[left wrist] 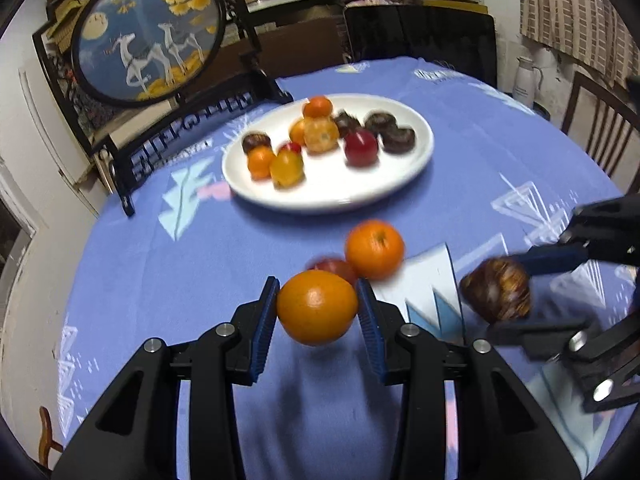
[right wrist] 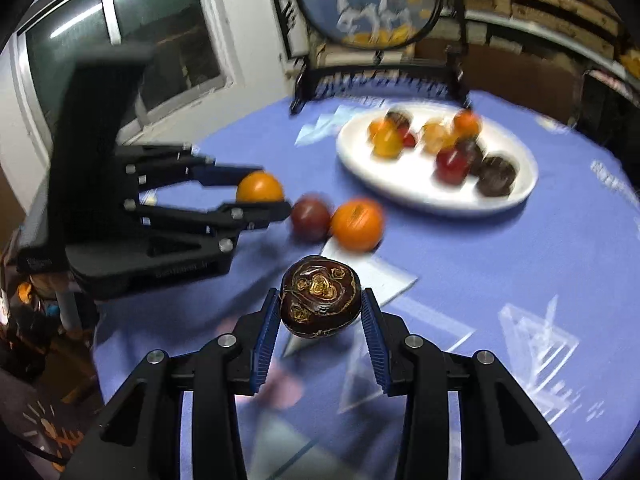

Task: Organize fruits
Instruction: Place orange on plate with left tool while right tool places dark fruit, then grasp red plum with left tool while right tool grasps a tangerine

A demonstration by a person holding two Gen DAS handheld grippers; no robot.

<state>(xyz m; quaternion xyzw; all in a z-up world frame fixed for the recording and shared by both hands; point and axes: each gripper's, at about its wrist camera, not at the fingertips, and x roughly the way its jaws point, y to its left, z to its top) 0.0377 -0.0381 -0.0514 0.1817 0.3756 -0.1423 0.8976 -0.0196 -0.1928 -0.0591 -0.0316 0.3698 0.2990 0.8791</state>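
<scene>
Jaws of the left gripper point(left wrist: 318, 306) are clamped on a round smooth orange fruit point(left wrist: 317, 306), blue ribbed pads touching both its sides, fruit held off the cloth. Right gripper point(right wrist: 320, 308) jaws are closed around a dark brown glossy heart-shaped fruit with gold swirl markings point(right wrist: 319, 301), also lifted above the table. Just past the left gripper, a second round orange fruit point(left wrist: 375, 249) and a dark red round fruit point(left wrist: 336, 268) lie on the blue patterned tablecloth point(left wrist: 160, 280), touching each other. Farther back, a white oval plate point(left wrist: 384, 184) holds a cluster of small orange, yellow, red and dark brown fruits; exact count unclear from motion blur. Behind the plate stands a round blue deer-painting screen in a black carved wooden stand point(left wrist: 148, 36). White thermos jug point(left wrist: 527, 78) and a wooden chair back point(left wrist: 600, 120) sit beyond the table's right edge.
</scene>
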